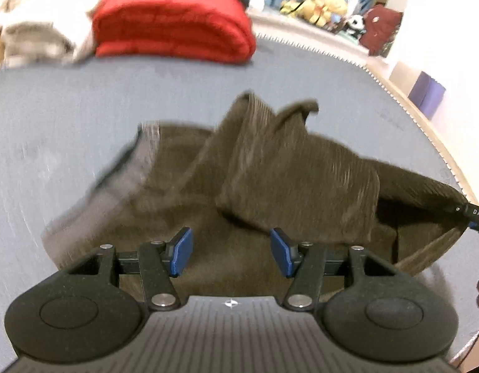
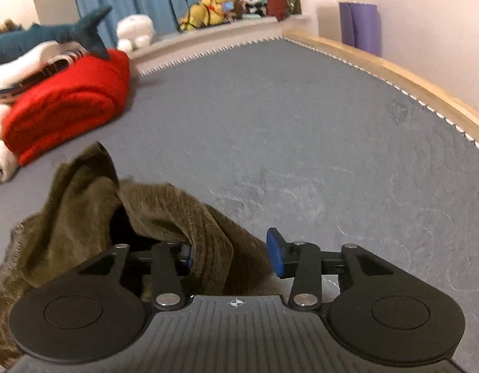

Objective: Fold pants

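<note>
1. Blue-padded left gripper hangs with jaws apart and empty above olive corduroy pants.
2. Right gripper stands part open, a cloth fold draped loose between its pads, apparently let go.
3. Pants lie bunched on the grey mattress, near a red blanket, folding unfinished.

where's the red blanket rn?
The folded red blanket sits at the far left of the grey bed surface in both wrist views, beside a heap of white bedding and beyond the crumpled olive pants.
</note>
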{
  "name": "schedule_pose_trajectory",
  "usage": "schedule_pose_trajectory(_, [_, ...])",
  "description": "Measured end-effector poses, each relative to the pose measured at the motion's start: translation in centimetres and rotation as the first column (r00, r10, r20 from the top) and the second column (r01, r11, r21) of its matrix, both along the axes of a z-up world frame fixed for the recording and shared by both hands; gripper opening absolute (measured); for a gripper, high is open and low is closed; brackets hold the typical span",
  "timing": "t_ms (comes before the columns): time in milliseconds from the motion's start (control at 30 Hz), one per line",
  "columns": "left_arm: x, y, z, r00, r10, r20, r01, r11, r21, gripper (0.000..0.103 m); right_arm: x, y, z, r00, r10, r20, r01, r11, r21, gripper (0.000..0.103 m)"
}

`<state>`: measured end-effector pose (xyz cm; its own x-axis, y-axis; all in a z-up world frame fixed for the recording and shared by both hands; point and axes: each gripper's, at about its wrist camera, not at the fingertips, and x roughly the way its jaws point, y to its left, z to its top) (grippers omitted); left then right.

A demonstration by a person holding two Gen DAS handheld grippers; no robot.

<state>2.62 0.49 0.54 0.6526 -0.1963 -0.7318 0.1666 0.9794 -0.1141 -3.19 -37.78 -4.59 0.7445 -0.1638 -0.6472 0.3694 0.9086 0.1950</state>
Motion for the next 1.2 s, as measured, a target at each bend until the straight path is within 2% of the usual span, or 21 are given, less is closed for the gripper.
schedule_pose_trajectory(100, [0.3, 0.9, 0.4, 0.997, 0.010, 0.083, -0.015, 0.998, 0.057, 0.061, -0.6, 0.4, 0.7, 0.999, 0.010, 0.035, -0.009, 1.000, -0.028, 0.045])
schedule_pose_trajectory(167, [0.6, 1.8, -1.1, 0.992, 0.041, 0.117, -0.050, 0.996, 0.076, 0.061, -0.5, 0.1, 0.9, 0.999, 0.006, 0.043, -0.004, 0.999, -0.037, 0.045])
schedule_pose_trajectory(200, [1.0, 1.9, -2.1, 0.994, 0.060, 0.094, -0.070, 0.992, 0.105, 0.060, -0.4, 0.1, 0.9, 0.999, 0.000, 0.043, 0.001, 0.999, -0.038, 0.045])
schedule_pose_trajectory(233, [1.6, 2.2, -3.1, 0.995, 0.092, 0.035, -0.096, 0.987, 0.126, 0.058, -0.3, -0.1, 0.8, 0.999, -0.005, 0.041, 0.007, 0.999, -0.040, 0.045])
schedule_pose_trajectory(300, [2.2, 3.0, -3.9, 0.996, 0.092, -0.010, -0.092, 0.994, 0.051, 0.058, 0.0, -0.1, 0.4, 0.999, -0.021, 0.028, 0.022, 0.998, -0.058, 0.048])
schedule_pose_trajectory(400, [2.5, 3.1, -4.4, 0.996, 0.094, -0.004, -0.094, 0.990, 0.108, 0.058, 0.5, -0.2, -0.2, 0.999, -0.046, 0.001, 0.046, 0.996, -0.079, 0.052])
schedule_pose_trajectory(500, [2.9, 3.6, -4.4, 0.995, 0.102, -0.015, -0.100, 0.992, 0.079, 0.058, 0.8, -0.5, -0.2, 0.997, -0.074, 0.006, 0.074, 0.994, -0.075, 0.062])
schedule_pose_trajectory(567, [3.0, 3.7, -4.5, 0.994, 0.105, -0.017, -0.103, 0.991, 0.084, 0.058, 0.9, -0.5, 0.0, 0.996, -0.082, 0.019, 0.083, 0.993, -0.082, 0.064])
schedule_pose_trajectory(733, [3.3, 3.5, -4.8, 0.994, 0.103, -0.022, -0.101, 0.992, 0.078, 0.059, 1.2, 0.1, 0.4, 0.996, -0.083, 0.043, 0.088, 0.989, -0.119, 0.064])
schedule_pose_trajectory(967, [3.5, 3.8, -5.0, 0.992, 0.116, -0.040, -0.113, 0.991, 0.072, 0.061, 1.3, -0.4, 0.3, 0.991, -0.125, 0.047, 0.129, 0.988, -0.083, 0.065])
schedule_pose_trajectory(1100, [3.5, 3.9, -5.1, 0.992, 0.118, -0.053, -0.114, 0.991, 0.067, 0.061, 1.3, -0.6, 0.2, 0.991, -0.132, 0.029, 0.134, 0.988, -0.074, 0.068])
schedule_pose_trajectory(1200, [3.6, 3.9, -5.3, 0.990, 0.118, -0.073, -0.114, 0.992, 0.052, 0.061, 1.9, -0.9, -0.5, 0.992, -0.120, -0.030, 0.118, 0.992, -0.052, 0.070])
